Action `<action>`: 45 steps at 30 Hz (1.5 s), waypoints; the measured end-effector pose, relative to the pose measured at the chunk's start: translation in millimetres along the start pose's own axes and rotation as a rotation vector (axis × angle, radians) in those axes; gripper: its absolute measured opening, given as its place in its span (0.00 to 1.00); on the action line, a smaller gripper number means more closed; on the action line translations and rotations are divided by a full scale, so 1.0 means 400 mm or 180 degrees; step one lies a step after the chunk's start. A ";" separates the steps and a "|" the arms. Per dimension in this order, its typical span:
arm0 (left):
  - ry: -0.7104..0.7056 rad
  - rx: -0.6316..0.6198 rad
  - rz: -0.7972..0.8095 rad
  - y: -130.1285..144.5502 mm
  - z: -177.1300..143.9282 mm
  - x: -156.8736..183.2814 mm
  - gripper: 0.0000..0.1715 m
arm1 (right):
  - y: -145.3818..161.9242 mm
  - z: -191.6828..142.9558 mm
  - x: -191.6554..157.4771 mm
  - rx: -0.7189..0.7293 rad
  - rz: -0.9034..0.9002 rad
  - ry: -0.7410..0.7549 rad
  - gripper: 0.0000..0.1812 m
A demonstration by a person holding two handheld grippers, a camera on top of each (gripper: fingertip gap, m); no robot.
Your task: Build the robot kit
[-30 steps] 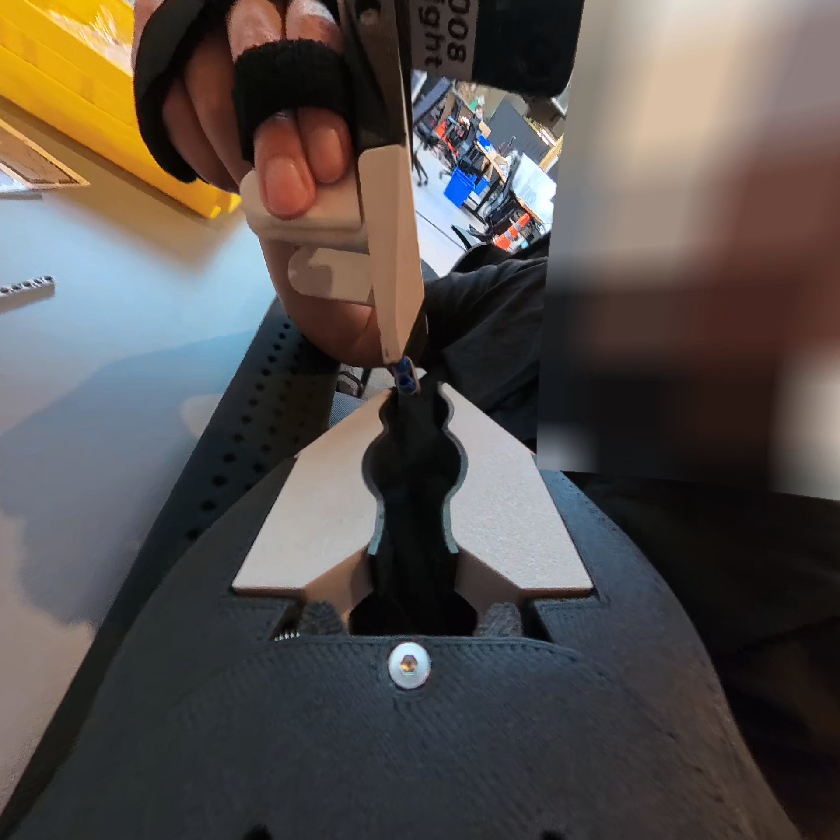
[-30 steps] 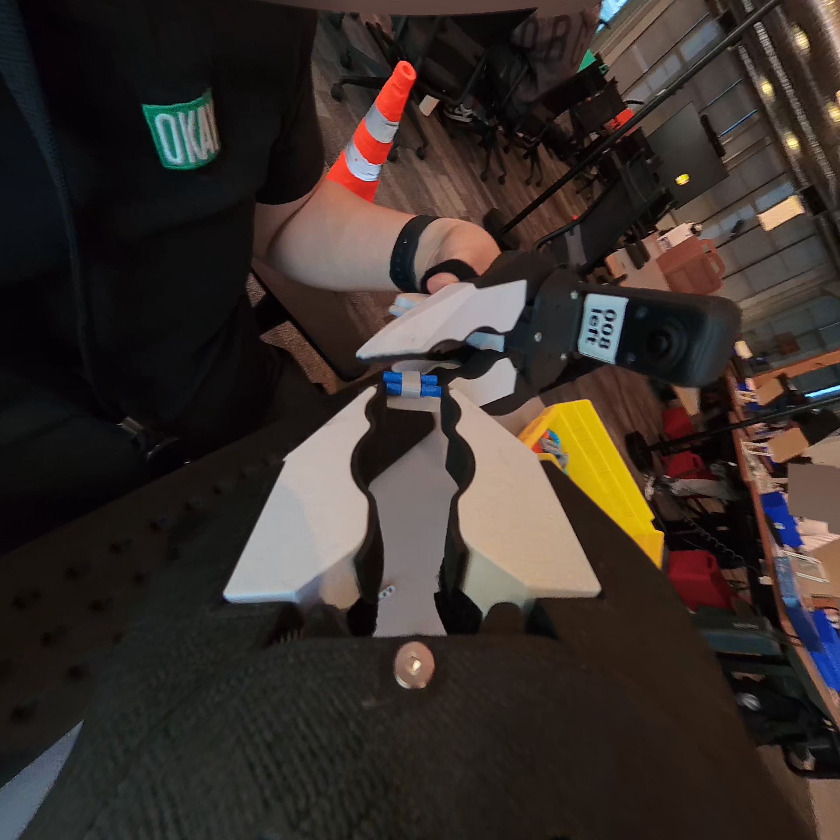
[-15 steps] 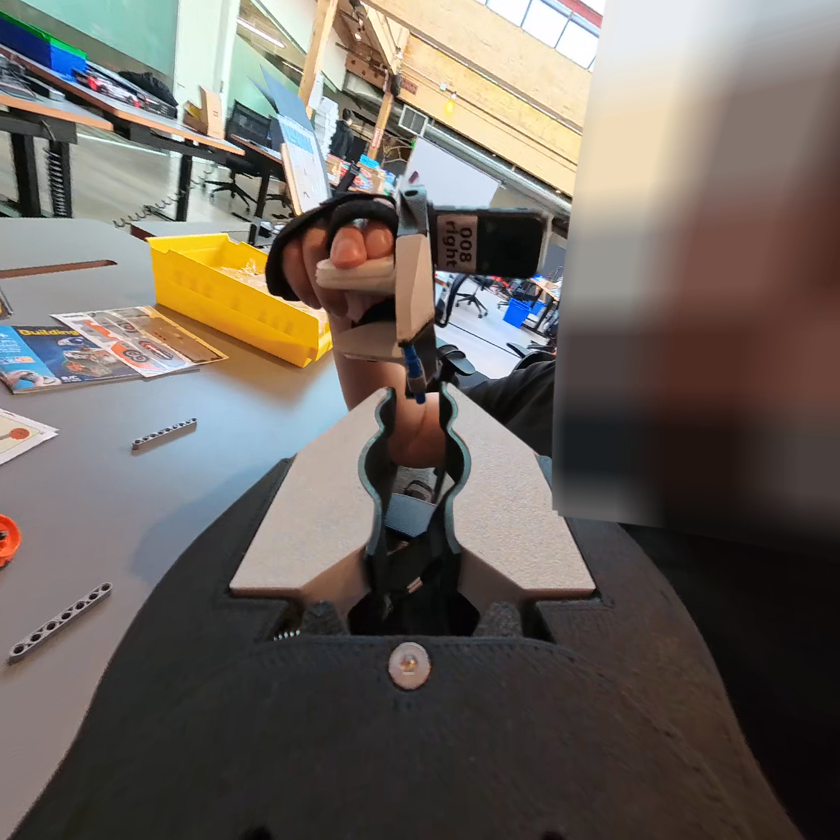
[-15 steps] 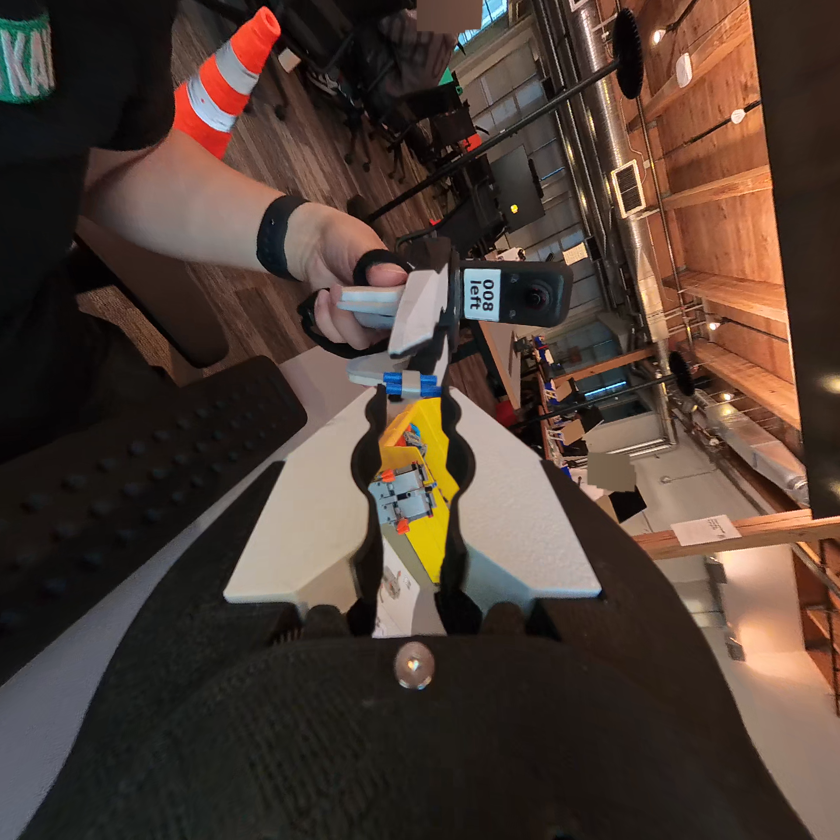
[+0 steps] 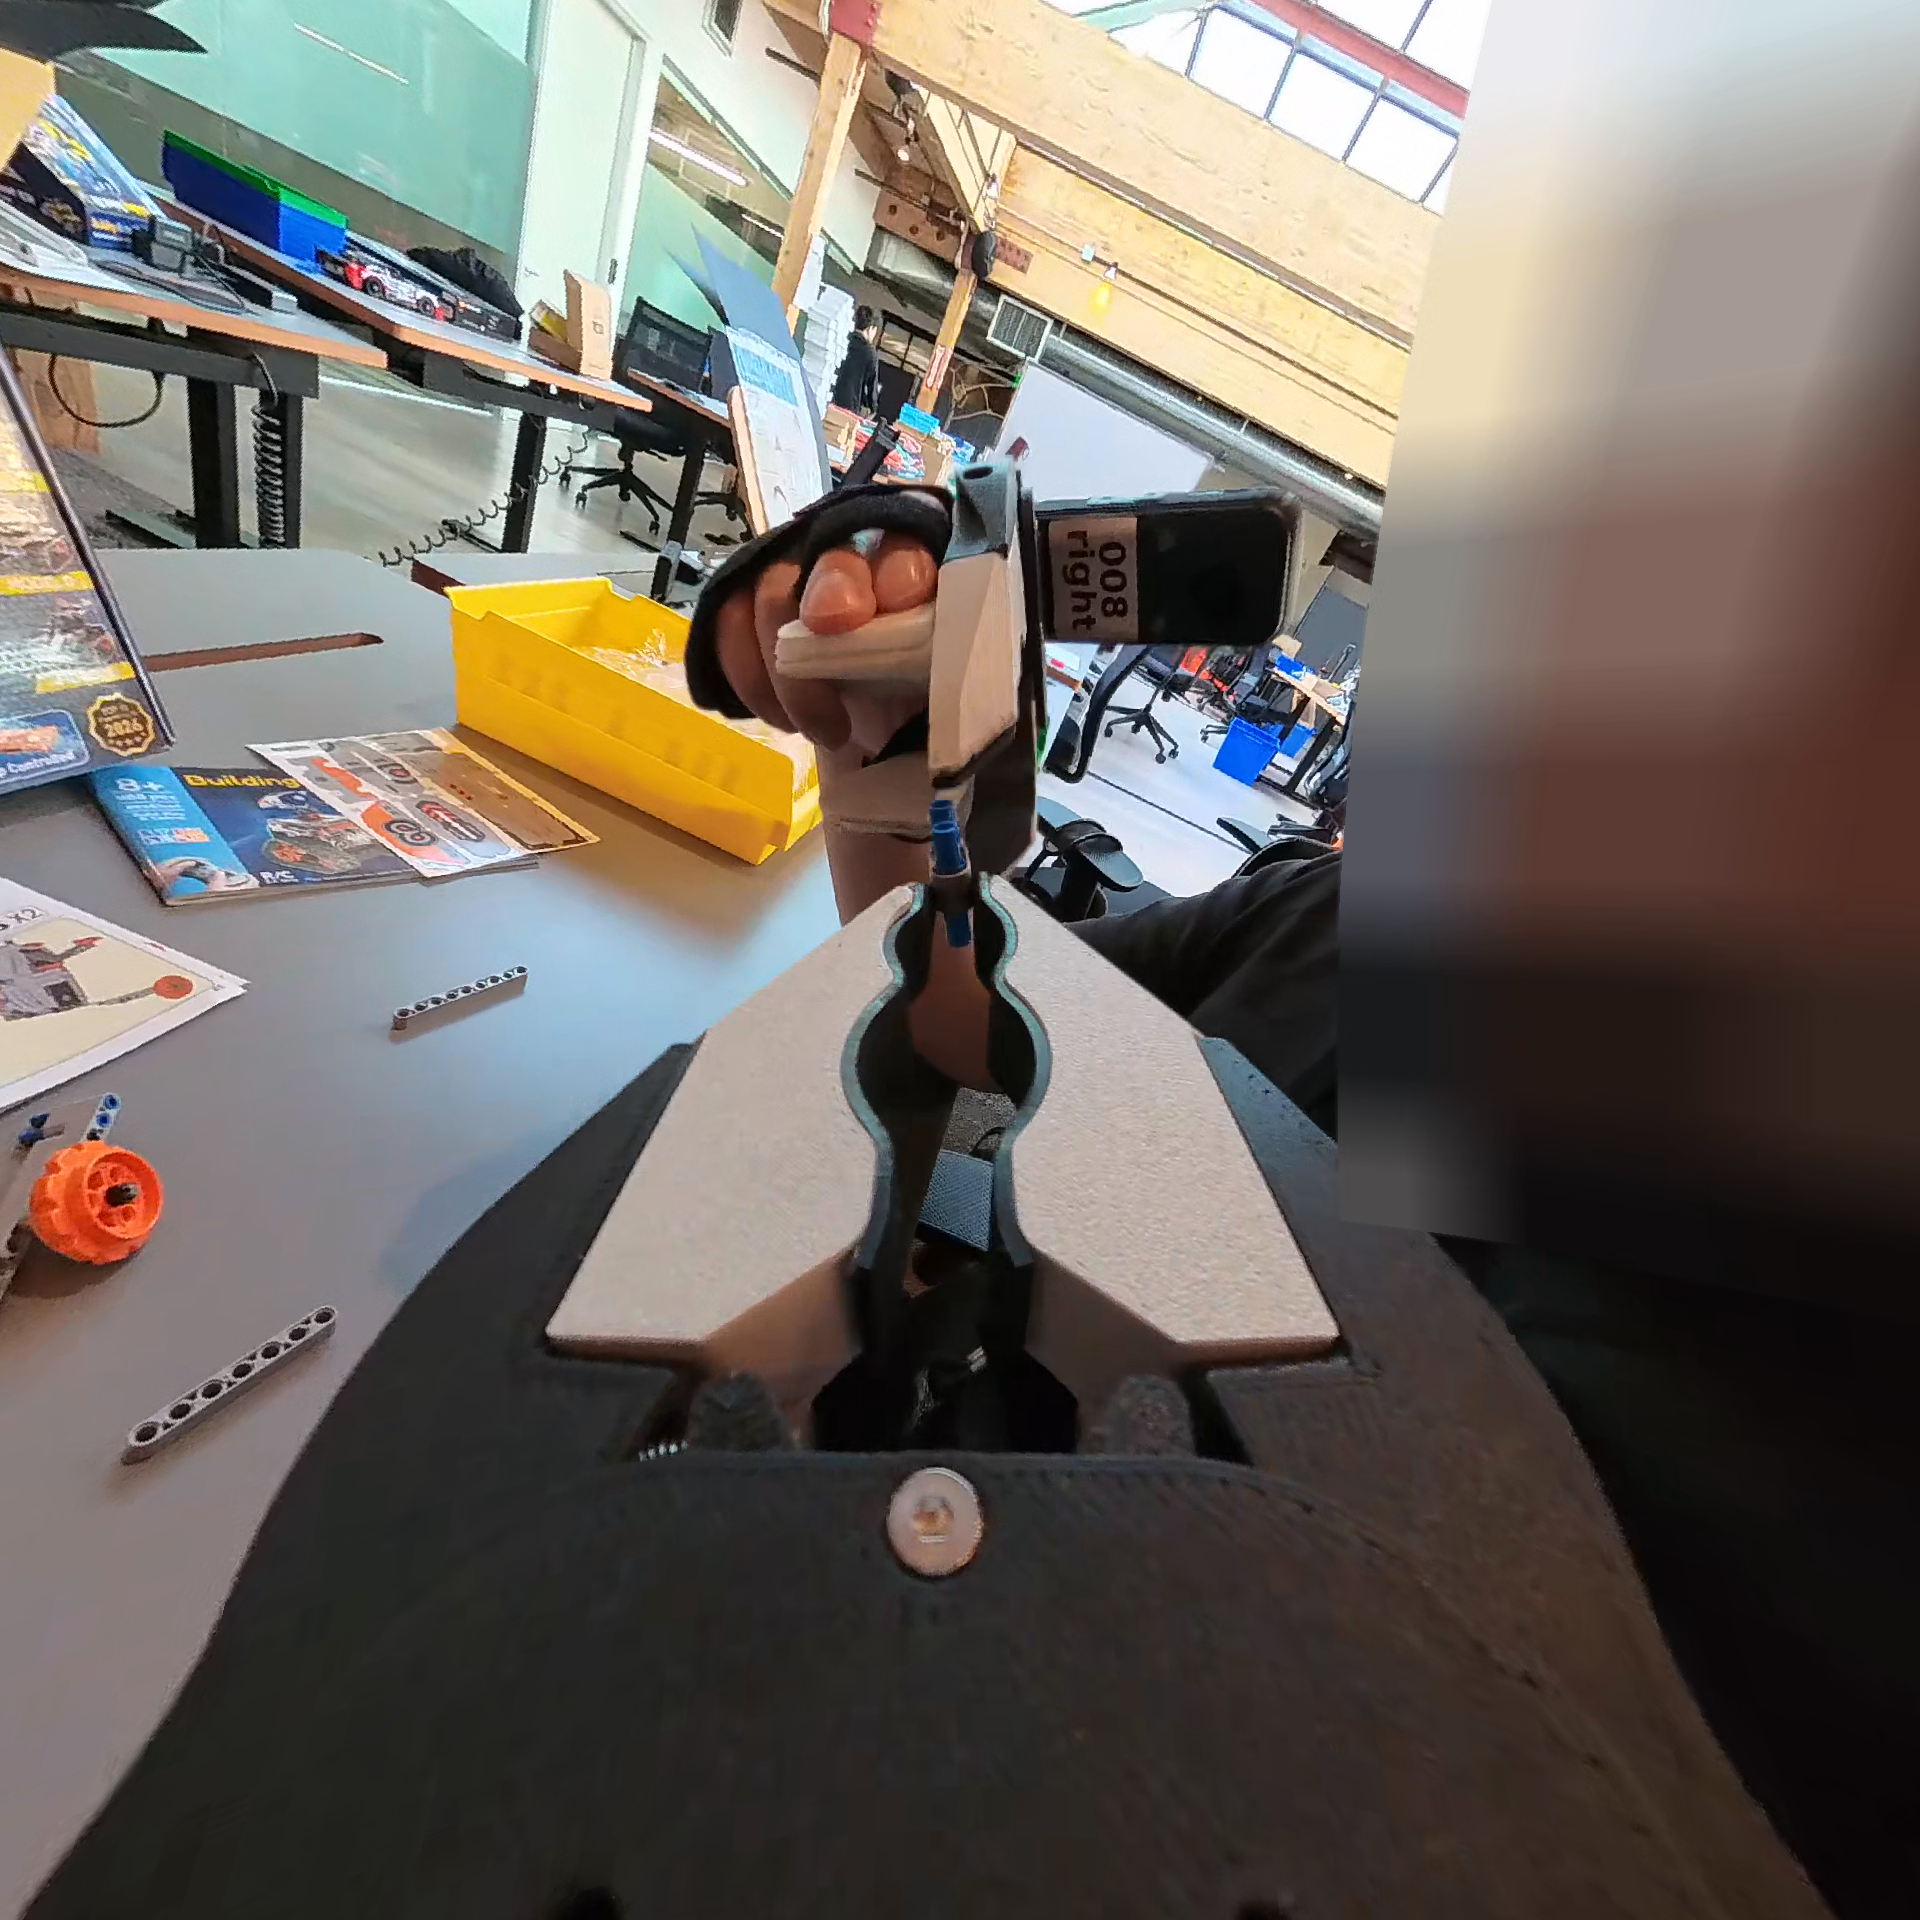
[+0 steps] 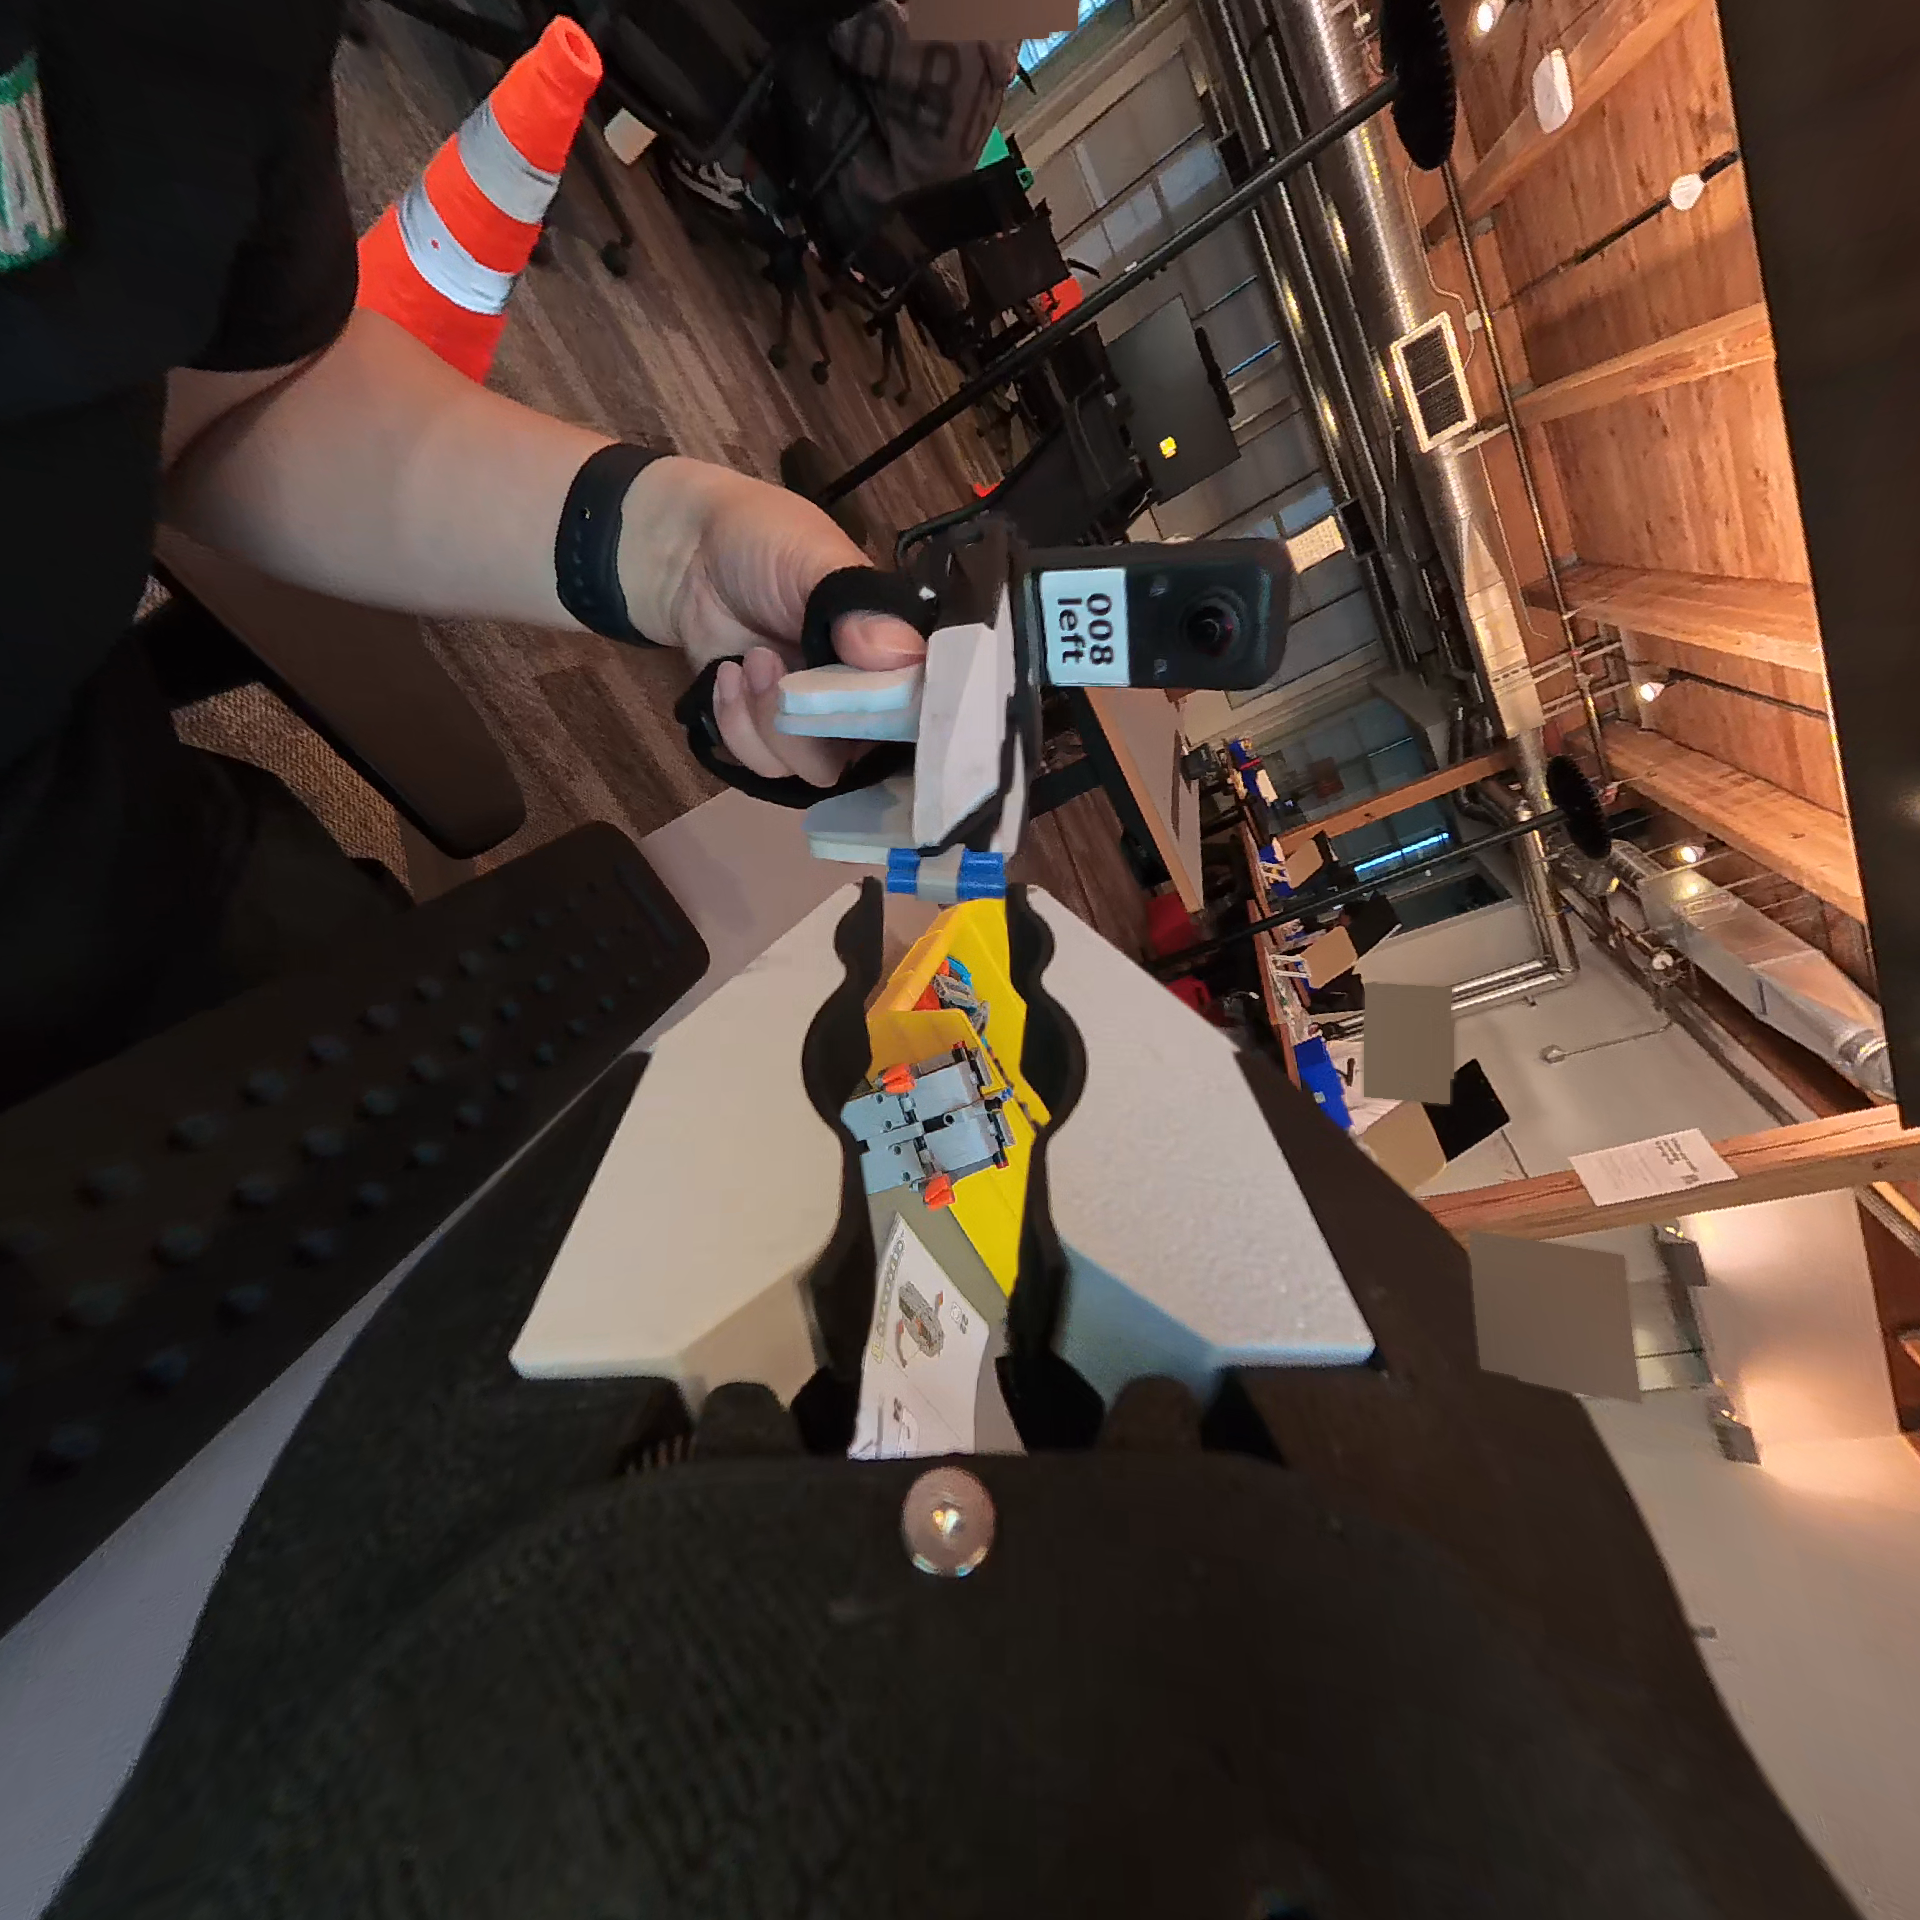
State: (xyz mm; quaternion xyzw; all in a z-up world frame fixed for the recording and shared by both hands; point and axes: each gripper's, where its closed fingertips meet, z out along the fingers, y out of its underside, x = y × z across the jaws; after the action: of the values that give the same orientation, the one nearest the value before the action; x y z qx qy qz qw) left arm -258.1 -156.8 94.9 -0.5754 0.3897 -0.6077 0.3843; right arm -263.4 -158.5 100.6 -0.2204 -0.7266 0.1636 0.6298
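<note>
A small connector piece (image 6: 940, 878) with blue ends and a grey middle lies across the tips of my right gripper (image 6: 943, 896), which is shut on it end to end. My left gripper (image 6: 971, 836) comes down from above and its tips meet the grey middle. In the left wrist view the piece (image 5: 943, 836) stands upright. Its lower end sits between the narrow jaws of my left gripper (image 5: 951, 888), and my right gripper (image 5: 940, 784) hangs just above. Both grippers are held up in the air above the grey table (image 5: 644, 935).
On the table lie a yellow bin (image 5: 623, 686), booklets (image 5: 312, 821), two grey holed beams (image 5: 457, 997) (image 5: 229, 1382) and an orange hub (image 5: 94, 1200). The right wrist view shows a grey brick assembly (image 6: 930, 1127) and a traffic cone (image 6: 478, 208). The person's body is close on the right. Less than 4 cm separates the two grippers' tips. The orange hub (image 5: 94, 1200) is about equally far from each gripper, around 30 centimeters.
Both grippers have swung upward together with the piece between their tips. The piece now sits deeper between the left jaws, which have narrowed. The right jaws keep the same gap.
</note>
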 end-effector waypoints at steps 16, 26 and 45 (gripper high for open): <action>-0.0014 -0.0260 -0.0203 0.040 0.012 -0.011 0.03 | 0.028 0.009 -0.034 -0.0321 0.0196 -0.0298 0.09; -0.0046 -0.0113 -0.0333 0.023 0.000 -0.016 0.03 | 0.032 0.019 -0.017 -0.0370 0.0151 -0.0177 0.09; -0.0212 -0.0025 -0.0345 0.015 -0.008 -0.042 0.03 | 0.059 0.030 -0.011 -0.0535 0.0168 -0.0138 0.08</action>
State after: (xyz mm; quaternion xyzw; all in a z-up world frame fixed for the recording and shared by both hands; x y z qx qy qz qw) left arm -260.6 -143.7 82.6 -0.6171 0.3473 -0.6066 0.3613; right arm -272.0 -140.3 82.8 -0.2879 -0.7452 0.1233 0.5887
